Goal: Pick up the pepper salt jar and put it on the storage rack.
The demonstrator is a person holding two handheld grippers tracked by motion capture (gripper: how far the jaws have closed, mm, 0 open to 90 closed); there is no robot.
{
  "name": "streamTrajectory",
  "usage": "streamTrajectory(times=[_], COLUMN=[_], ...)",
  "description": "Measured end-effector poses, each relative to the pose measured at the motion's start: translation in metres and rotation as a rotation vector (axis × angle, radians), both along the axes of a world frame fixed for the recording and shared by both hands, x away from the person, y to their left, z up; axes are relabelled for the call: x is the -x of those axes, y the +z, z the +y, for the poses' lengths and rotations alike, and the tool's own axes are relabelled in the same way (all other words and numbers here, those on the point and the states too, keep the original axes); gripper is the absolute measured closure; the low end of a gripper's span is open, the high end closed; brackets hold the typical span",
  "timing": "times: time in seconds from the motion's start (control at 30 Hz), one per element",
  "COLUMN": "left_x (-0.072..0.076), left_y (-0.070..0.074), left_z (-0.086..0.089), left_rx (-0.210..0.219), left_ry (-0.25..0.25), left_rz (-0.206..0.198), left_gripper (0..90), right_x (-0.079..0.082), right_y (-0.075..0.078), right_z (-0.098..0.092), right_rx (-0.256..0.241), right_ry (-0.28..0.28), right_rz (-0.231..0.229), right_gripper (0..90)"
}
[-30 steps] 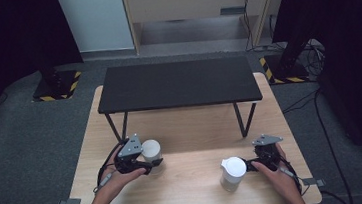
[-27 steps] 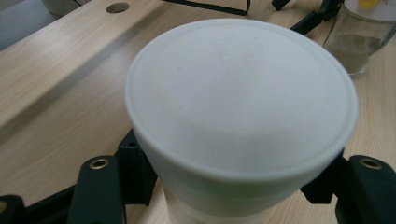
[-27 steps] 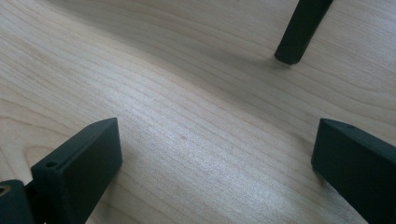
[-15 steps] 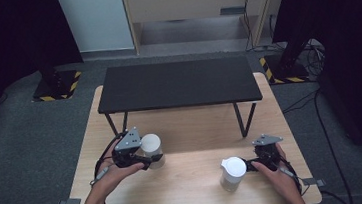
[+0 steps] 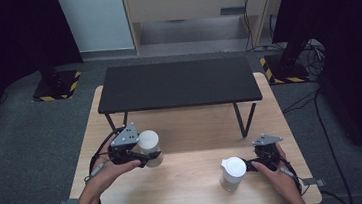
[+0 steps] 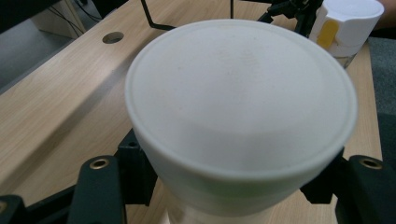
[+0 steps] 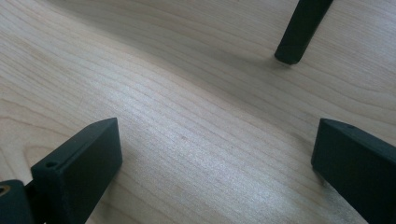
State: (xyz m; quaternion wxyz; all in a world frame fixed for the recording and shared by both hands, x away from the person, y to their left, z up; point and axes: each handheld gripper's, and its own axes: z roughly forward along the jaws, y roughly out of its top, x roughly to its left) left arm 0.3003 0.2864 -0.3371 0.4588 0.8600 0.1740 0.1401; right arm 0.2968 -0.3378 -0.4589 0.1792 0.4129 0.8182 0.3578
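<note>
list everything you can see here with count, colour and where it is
wooden table: 1, light wood, centre of the high view
low stand: 1, black top on thin black legs, far half of the table
lidded container: 1, white, near-left of the table, between the left gripper's jaws
lidded jar: 1, white lid with a yellow tab, clear body, near-right of the table, just left of the right gripper
floor bases: 2, black with yellow-black stripes, on the grey floor either side of the table
left gripper: 1, black, closed on the container
right gripper: 1, black, jaws apart over bare wood
hands: 2, holding the grippers at the near edge
</note>
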Motion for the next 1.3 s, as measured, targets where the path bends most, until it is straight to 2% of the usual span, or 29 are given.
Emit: streamTrajectory(times=[0.13, 0.3, 0.4, 0.57, 0.77, 1.17, 1.3], left_x=[0.003, 0.003, 0.004, 0.004, 0.005, 0.007, 0.007], left_y=[0.01, 0.022, 0.027, 0.04, 0.054, 0.075, 0.086], left_z=[-0.003, -0.004, -0.003, -0.002, 0.004, 0.009, 0.009], left_rx=[-0.017, -0.016, -0.006, -0.015, 0.005, -0.009, -0.021], left_ry=[-0.002, -0.023, -0.022, -0.026, -0.036, -0.036, -0.044], left_rz=[-0.017, -0.023, -0.032, -0.036, -0.038, -0.028, -0.026], left_gripper=[33.9, 33.9, 33.9, 34.0, 34.0, 34.0, 33.9], right_x=[0.0, 0.0, 0.0, 0.0, 0.0, 0.0, 0.0], right_y=[0.0, 0.0, 0.0, 0.0, 0.0, 0.001, 0.001], right_z=[0.0, 0.0, 0.0, 0.0, 0.0, 0.0, 0.0], right_rx=[0.0, 0.0, 0.0, 0.0, 0.0, 0.001, 0.001], right_ry=[0.0, 0.0, 0.0, 0.0, 0.0, -0.002, -0.002], right_rz=[0.0, 0.0, 0.0, 0.0, 0.0, 0.003, 0.004], right_gripper=[2.6, 2.6, 2.6, 2.6, 2.6, 2.6, 2.6])
